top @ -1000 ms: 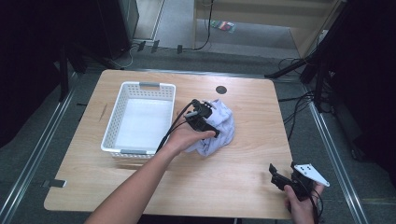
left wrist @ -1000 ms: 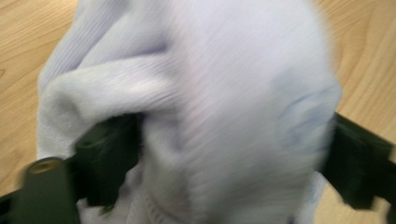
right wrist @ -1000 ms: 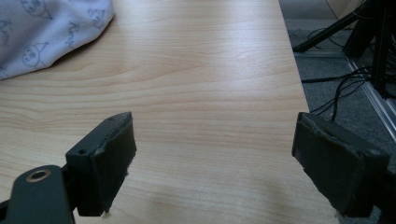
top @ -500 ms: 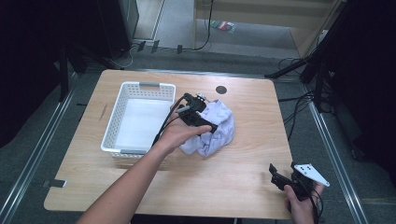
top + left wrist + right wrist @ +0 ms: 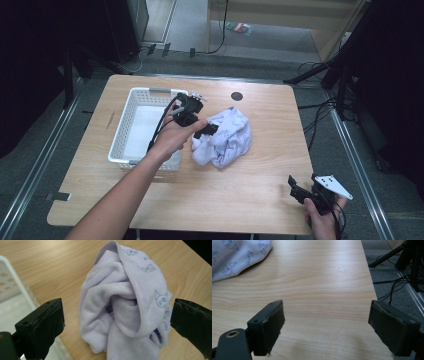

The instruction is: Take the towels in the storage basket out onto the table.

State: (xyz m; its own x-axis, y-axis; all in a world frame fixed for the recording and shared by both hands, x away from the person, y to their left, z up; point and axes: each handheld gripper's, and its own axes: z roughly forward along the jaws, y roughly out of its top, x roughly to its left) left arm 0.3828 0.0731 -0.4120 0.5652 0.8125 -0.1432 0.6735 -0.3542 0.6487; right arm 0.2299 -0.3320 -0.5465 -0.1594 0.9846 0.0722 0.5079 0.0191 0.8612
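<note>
A crumpled lilac towel (image 5: pixel 224 138) with small printed cartoon faces lies bunched on the wooden table (image 5: pixel 250 195), just right of a white plastic basket (image 5: pixel 131 125). My left gripper (image 5: pixel 200 127) hovers at the towel's left edge, above the basket's right rim. Its jaws stand wide open on either side of the towel (image 5: pixel 125 310), with nothing held. My right gripper (image 5: pixel 305 192) rests low at the table's front right corner, jaws open over bare wood. A corner of the towel (image 5: pixel 237 257) shows at the upper left of the right gripper view.
The basket's rim (image 5: pixel 15 282) sits at the left of the left gripper view. A black round mark (image 5: pixel 236 96) is on the table behind the towel. Cables and stand legs (image 5: pixel 325 75) lie on the floor off the right edge.
My left gripper has drawn back leftward and up from the towel toward the basket's rim. The towel stayed on the table. The right gripper has not moved.
</note>
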